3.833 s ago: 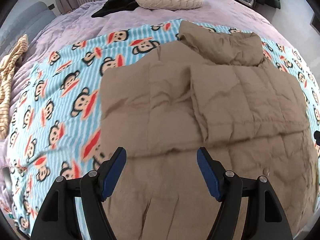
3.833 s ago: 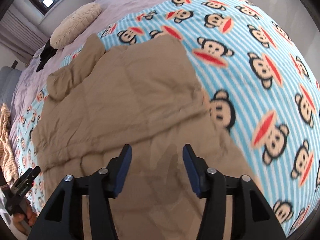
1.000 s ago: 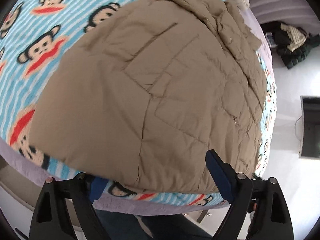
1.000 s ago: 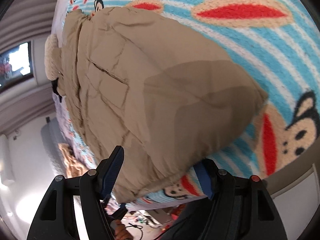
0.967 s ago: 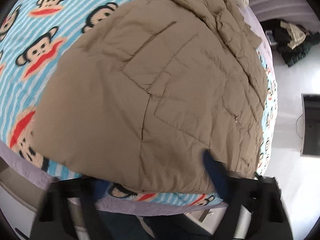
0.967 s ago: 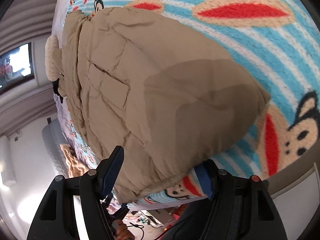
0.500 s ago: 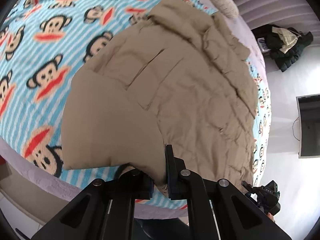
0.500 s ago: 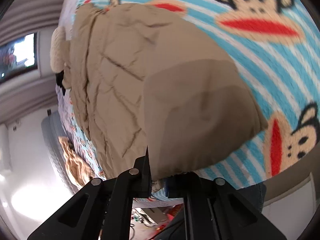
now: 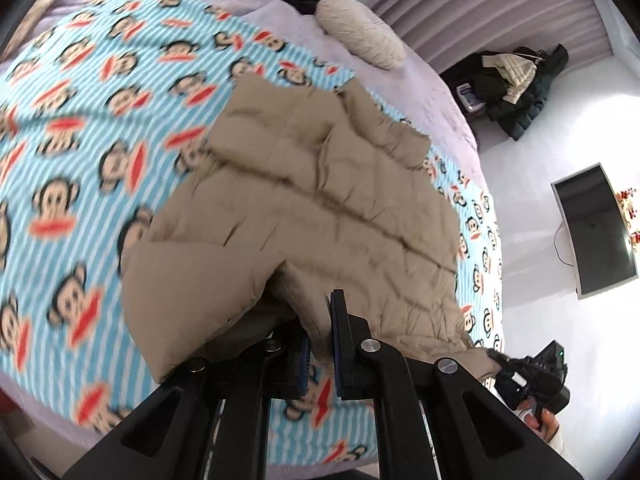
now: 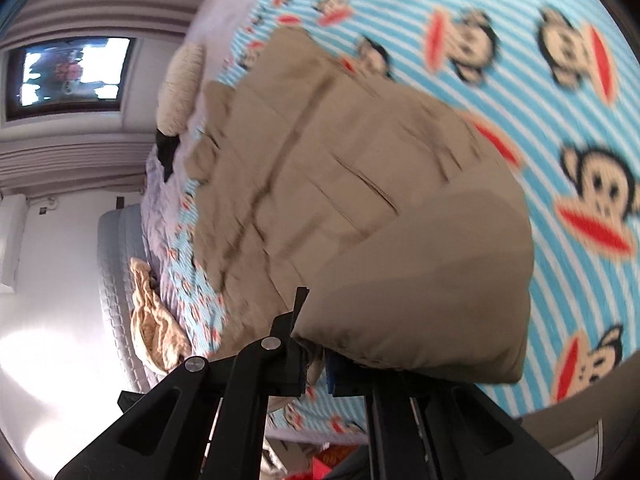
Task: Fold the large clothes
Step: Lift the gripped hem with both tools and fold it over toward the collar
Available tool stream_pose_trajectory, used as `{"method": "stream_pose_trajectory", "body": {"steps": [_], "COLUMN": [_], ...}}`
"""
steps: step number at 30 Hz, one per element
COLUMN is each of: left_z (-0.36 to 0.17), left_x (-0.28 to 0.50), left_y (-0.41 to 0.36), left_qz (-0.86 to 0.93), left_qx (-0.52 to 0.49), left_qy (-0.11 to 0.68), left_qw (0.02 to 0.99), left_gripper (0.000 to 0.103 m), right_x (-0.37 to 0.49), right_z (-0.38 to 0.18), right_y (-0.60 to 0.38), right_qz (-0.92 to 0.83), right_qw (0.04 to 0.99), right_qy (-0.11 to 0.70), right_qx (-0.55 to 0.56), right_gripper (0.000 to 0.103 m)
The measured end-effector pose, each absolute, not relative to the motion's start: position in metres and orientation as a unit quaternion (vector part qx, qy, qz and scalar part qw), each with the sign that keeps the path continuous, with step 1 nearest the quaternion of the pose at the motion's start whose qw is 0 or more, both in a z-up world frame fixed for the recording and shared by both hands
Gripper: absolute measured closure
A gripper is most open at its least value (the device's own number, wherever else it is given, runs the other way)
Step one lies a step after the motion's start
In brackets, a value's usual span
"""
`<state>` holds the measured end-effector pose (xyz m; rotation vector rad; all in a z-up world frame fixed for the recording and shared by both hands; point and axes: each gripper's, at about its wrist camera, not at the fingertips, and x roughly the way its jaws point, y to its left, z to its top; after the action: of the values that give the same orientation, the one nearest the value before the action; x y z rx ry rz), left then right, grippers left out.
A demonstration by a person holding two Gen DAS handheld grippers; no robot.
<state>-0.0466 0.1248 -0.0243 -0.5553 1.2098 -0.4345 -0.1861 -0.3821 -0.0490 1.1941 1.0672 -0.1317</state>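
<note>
No readable words, labels or numbers appear in either view. Any printing on objects is too blurred to read.

— How was the light?
— Bright, even daylight; the floor glared white; soft shadow lay under the lifted jacket.
— Sharp?
— No; the monkey blanket smeared with motion blur; fisheye bent the edges.

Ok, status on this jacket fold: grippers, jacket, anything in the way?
Left hand-held gripper and right hand-held gripper both shut on tan jacket hem. Near edge lifted off monkey blanket. Nothing on the jacket.
</note>
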Motion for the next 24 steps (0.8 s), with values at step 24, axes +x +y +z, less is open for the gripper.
{"method": "stream_pose_trajectory", "body": {"steps": [24], "left_z": [-0.049], "left_x": [0.236], "left_y": [0.038], "left_qz": [-0.141], "left_qx": [-0.09], "left_qy": [0.538], "left_qw": [0.826], "left_gripper": [0.092], "right_x": [0.126], "right_z": [-0.023], "right_y": [-0.422], "right_qz": [-0.071], "right_qw": [0.768], "right_qy": [0.52], "right_qx": [0.368], "right_gripper": [0.097]}}
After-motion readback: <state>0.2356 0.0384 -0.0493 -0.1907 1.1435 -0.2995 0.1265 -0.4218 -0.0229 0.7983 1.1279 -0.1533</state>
